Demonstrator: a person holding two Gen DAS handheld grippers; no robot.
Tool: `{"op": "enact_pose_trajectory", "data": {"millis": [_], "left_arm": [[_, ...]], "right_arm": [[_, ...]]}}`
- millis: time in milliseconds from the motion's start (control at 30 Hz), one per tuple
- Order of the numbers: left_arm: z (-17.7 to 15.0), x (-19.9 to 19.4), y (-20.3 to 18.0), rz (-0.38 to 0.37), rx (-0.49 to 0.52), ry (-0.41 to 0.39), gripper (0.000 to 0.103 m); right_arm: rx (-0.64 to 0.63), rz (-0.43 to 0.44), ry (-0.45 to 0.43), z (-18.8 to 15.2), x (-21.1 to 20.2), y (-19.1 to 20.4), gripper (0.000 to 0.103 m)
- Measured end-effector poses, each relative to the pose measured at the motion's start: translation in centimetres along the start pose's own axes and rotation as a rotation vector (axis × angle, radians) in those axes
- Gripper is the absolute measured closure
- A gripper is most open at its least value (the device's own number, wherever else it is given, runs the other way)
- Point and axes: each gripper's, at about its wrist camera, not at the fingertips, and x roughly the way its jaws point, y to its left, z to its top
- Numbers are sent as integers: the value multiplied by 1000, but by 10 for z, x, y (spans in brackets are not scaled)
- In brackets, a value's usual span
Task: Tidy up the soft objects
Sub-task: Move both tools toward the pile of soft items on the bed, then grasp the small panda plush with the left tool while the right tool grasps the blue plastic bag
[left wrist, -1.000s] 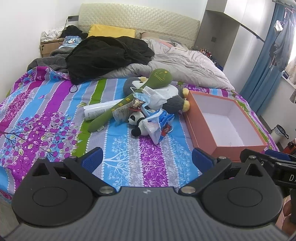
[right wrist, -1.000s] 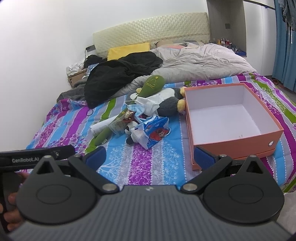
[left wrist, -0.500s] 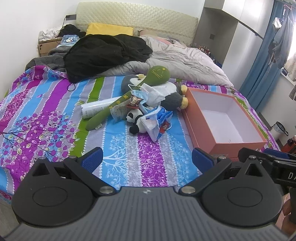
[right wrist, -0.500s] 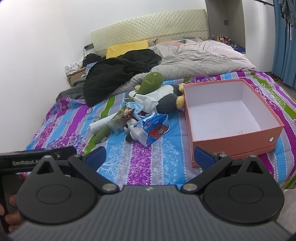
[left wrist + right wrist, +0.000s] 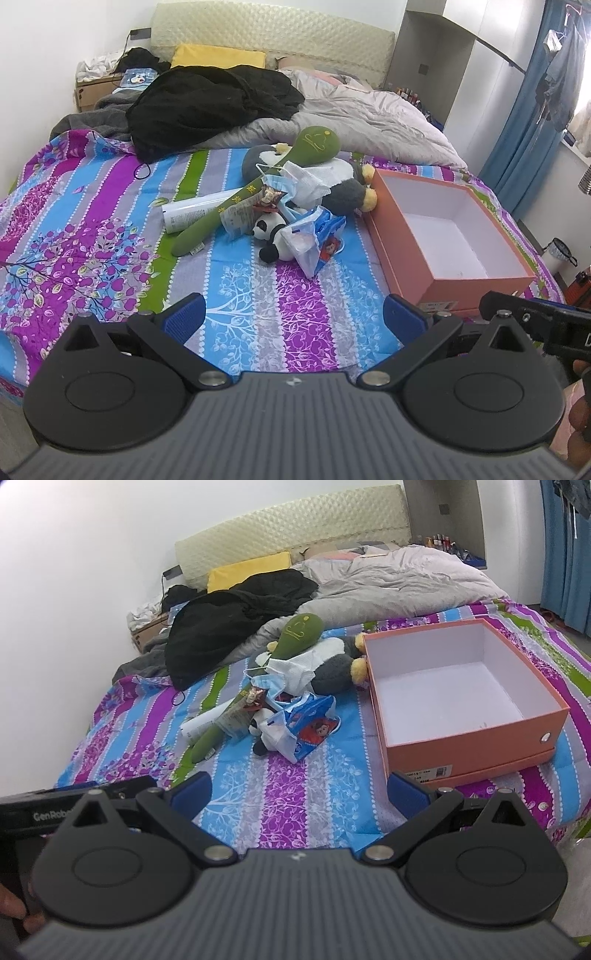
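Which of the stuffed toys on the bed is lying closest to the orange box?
The grey-and-white penguin plush: its yellow feet touch the orange box, while the panda and the long green plush lie farther left.

A bed [image 5: 92, 206] with a padded headboard [image 5: 273, 48] fills a white-walled room; blue curtains [image 5: 524, 122] hang right, apparently beside a daylit window.

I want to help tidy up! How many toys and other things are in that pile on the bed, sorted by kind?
Plush toys: 3, the long green plush, the grey penguin plush, the small panda plush
Face masks: 1, blue
Tissues: 1, white
Plastic bags: 1, blue and white
Snack packets: 1
White tubes: 1
Boxes: 1, orange, empty
Total: 9
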Motion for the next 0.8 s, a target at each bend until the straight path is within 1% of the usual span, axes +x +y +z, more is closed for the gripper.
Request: {"op": "enact_pose_trajectory", "data": {"millis": [100,200,300,400,467,500,567,667,767,800], "left_arm": [[-2,2,-2,-7,18,-8,0],[-2,2,-3,-1,29,-18,0],[-1,7,0,-12,23,-8,0],[0,14,4,-20,13,0,0],[-1,18,5,-27,13,0,1],[-1,21,6,-31,15,3,1],[-1,28,8,-35,10,13,1],[1,39,13,-44,0,32,1],[4,53,20,-54,-17,43,2],[5,58,22,-59,-22,47,3]], "right_arm": [[12,-3,0,-1,2,-1,0],[4,-13,-18,-2,3,0,0],[2,-13,-31,-4,6,1,0],[38,10,-9,-6,13,-4,0],[54,0,9,-6,18,-6,1],[46,-1,13,-7,20,-6,3],[45,4,20,-7,24,-5,3],[77,23,25,-4,31,-7,4],[87,30,25,3,43,-7,13],[89,33,29,7,49,-7,17]]}}
